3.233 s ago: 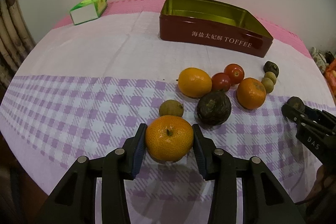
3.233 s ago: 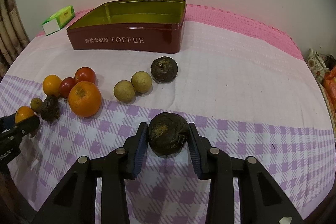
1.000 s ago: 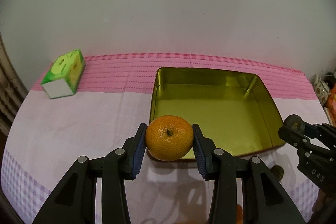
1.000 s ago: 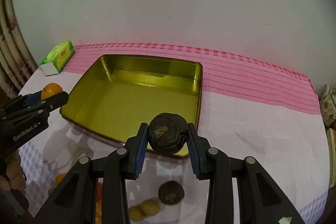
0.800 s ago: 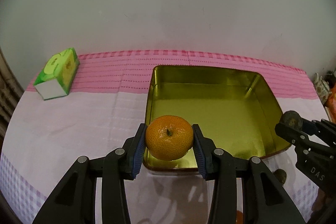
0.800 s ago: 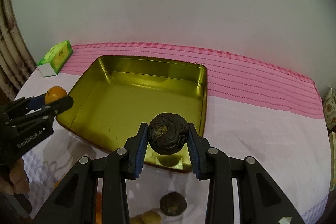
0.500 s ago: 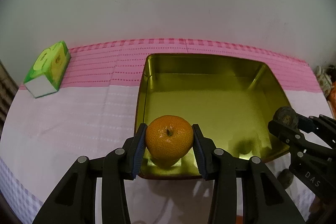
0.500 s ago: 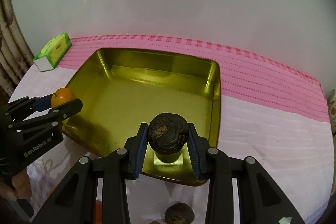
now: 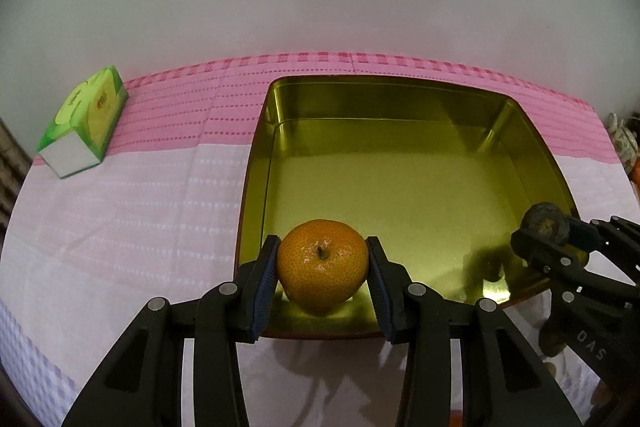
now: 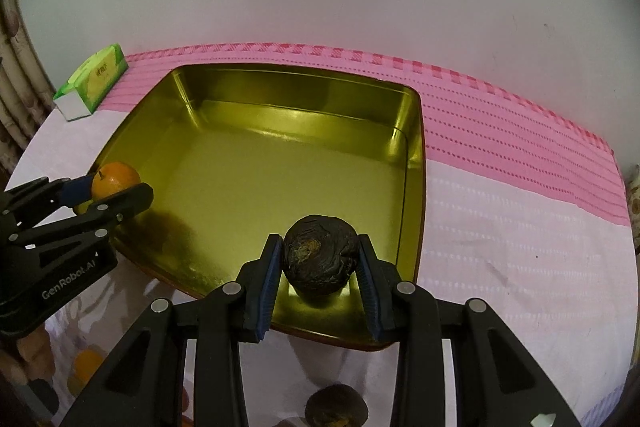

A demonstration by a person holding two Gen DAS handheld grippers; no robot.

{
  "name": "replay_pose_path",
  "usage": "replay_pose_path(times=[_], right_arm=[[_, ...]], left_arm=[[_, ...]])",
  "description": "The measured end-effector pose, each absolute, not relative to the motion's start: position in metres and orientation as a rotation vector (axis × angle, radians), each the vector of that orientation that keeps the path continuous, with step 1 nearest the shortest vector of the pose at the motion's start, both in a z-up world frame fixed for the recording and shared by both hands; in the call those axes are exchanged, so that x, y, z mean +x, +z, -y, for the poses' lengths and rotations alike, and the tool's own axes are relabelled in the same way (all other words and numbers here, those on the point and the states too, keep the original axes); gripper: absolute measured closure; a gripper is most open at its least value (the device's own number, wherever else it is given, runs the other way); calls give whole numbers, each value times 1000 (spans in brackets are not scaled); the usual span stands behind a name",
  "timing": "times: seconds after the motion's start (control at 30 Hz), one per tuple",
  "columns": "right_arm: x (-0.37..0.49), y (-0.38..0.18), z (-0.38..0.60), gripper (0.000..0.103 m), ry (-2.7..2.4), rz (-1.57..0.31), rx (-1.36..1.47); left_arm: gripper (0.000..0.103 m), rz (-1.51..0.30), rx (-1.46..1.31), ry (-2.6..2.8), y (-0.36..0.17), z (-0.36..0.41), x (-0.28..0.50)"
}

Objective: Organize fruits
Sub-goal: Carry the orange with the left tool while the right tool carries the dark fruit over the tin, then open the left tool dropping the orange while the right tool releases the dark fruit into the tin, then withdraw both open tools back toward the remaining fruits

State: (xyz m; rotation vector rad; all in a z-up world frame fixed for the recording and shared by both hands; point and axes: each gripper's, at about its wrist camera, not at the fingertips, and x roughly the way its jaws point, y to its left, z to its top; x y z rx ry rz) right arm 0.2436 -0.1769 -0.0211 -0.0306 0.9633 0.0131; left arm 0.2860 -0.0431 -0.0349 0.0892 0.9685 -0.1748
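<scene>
The orange (image 9: pixel 323 266) sits low in the left wrist frame, pinched by the left claw (image 9: pixel 323 281) over the gold tin's (image 9: pixel 400 171) near left corner. The dark wrinkled fruit (image 10: pixel 320 261) is pinched by the right claw (image 10: pixel 318 281) over the tin's near right corner. A green tissue box (image 9: pixel 86 121) lies on the pink-clothed desk (image 9: pixel 120 211), upper left.

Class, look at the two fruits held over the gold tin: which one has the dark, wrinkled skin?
The dark fruit in the right gripper; the left gripper holds a smooth, bright orange.
</scene>
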Motion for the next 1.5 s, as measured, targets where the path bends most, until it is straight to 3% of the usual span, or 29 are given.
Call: replay_pose_path(times=[0.57, 0.67, 1.03, 1.5], right_arm=[[245, -23, 175, 68, 7, -967, -24], [244, -23, 176, 63, 4, -964, -25], [233, -13, 176, 61, 13, -942, -13], [169, 17, 190, 60, -10, -881, 51]], left_arm=[[59, -984, 75, -163, -36, 42, 284], [59, -985, 75, -163, -36, 42, 283], [48, -968, 89, -168, -29, 46, 274], [47, -879, 55, -155, 11, 36, 209]])
